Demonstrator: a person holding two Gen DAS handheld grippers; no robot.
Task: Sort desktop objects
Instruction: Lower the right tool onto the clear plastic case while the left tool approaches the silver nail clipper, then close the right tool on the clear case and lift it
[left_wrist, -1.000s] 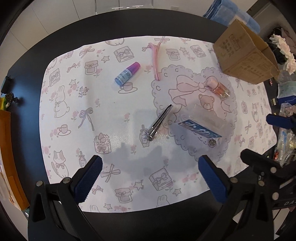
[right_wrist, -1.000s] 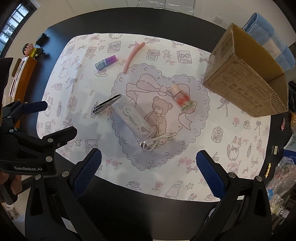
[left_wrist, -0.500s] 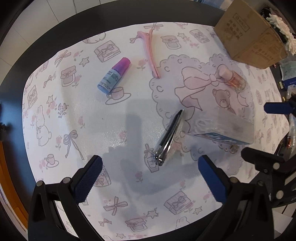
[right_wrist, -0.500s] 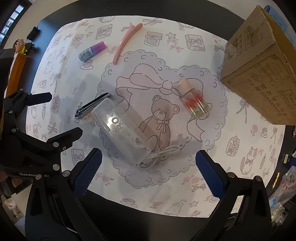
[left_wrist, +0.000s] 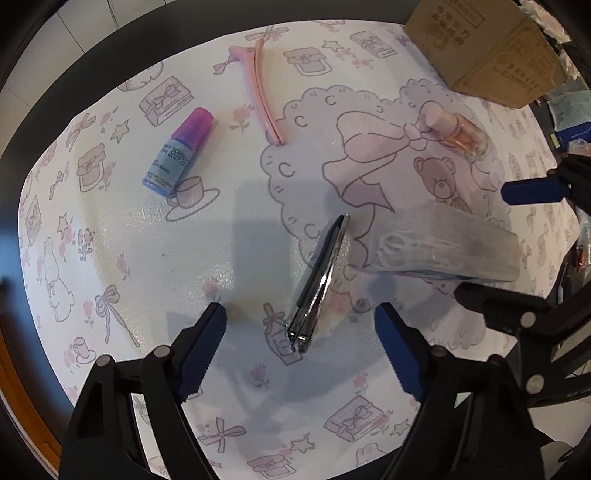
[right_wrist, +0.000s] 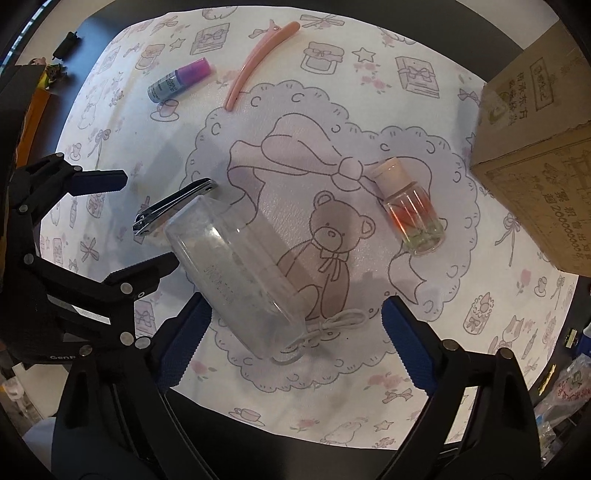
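A metal nail clipper (left_wrist: 317, 280) lies on the patterned mat, its near end between the fingers of my open left gripper (left_wrist: 301, 350). It also shows in the right wrist view (right_wrist: 173, 210). A clear plastic case (right_wrist: 236, 273) with a white cable (right_wrist: 328, 325) lies between the fingers of my open right gripper (right_wrist: 295, 339); the case also shows in the left wrist view (left_wrist: 443, 247). A small blue bottle with a purple cap (left_wrist: 179, 151), a pink hair clip (left_wrist: 264, 96) and a glass vial with a pink cap (right_wrist: 410, 210) lie further back.
A cardboard box (right_wrist: 535, 147) stands at the mat's right edge, also in the left wrist view (left_wrist: 484, 48). The patterned mat (left_wrist: 147, 258) covers a black table (right_wrist: 295, 424). Small clutter lies off the table at far right (right_wrist: 569, 376).
Both grippers have moved forward and down toward the mat. The left now frames the nail clipper's near end, the right frames the clear case. Both stayed open; no object has moved.
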